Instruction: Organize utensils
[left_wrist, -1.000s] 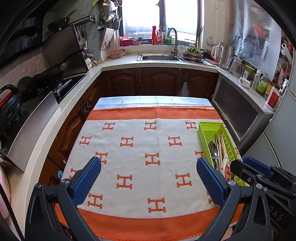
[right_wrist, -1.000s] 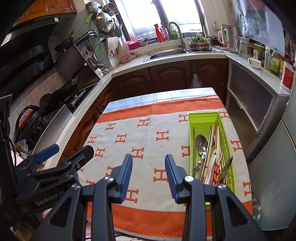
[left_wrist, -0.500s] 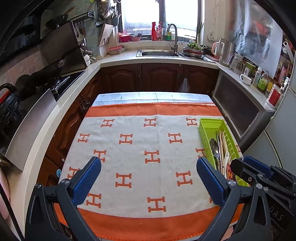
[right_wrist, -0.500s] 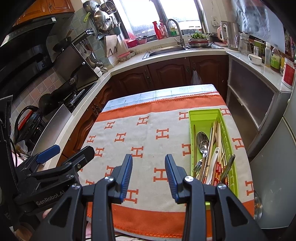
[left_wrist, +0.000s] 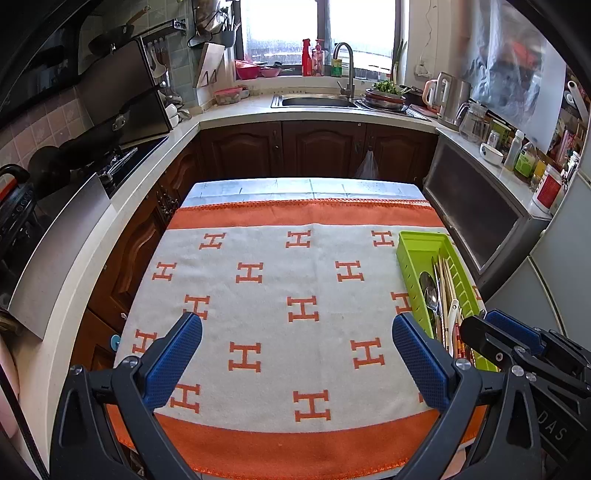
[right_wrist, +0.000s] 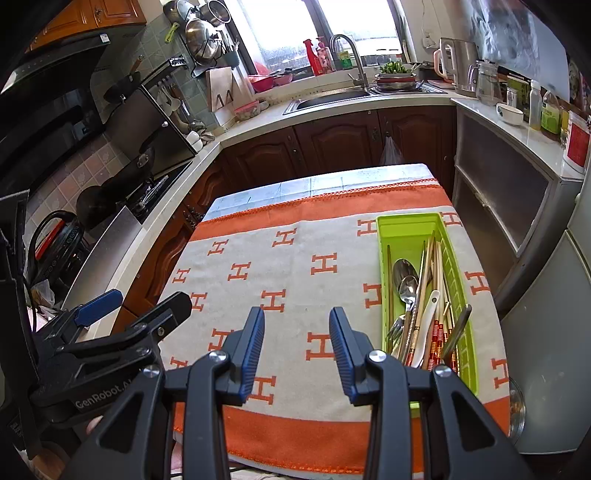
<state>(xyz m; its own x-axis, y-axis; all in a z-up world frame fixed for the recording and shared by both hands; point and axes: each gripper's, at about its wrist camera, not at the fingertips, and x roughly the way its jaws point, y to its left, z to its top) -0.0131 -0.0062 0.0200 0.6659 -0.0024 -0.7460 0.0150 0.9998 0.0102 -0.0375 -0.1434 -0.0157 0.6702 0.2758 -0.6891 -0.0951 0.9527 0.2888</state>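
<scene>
A lime green utensil tray (right_wrist: 456, 258) lies along the right side of the table and holds metal spoons (right_wrist: 405, 275), a fork, chopsticks and a white spoon. It also shows in the left wrist view (left_wrist: 413, 254). My left gripper (left_wrist: 295, 350) is wide open and empty above the near middle of the cloth. My right gripper (right_wrist: 296, 341) is open and empty, just left of the tray's near end. No utensil lies loose on the cloth.
A white cloth with orange H marks and orange borders (left_wrist: 280, 280) covers the table. Dark wood cabinets (left_wrist: 317, 147) and a counter with a sink (left_wrist: 314, 100) run behind. A stove (right_wrist: 147, 192) is at the left, a grey cabinet (right_wrist: 506, 192) at the right.
Both grippers have pulled back and up a little, so the table looks slightly farther away. The jaws have kept the same opening. The tray and utensils have not moved.
</scene>
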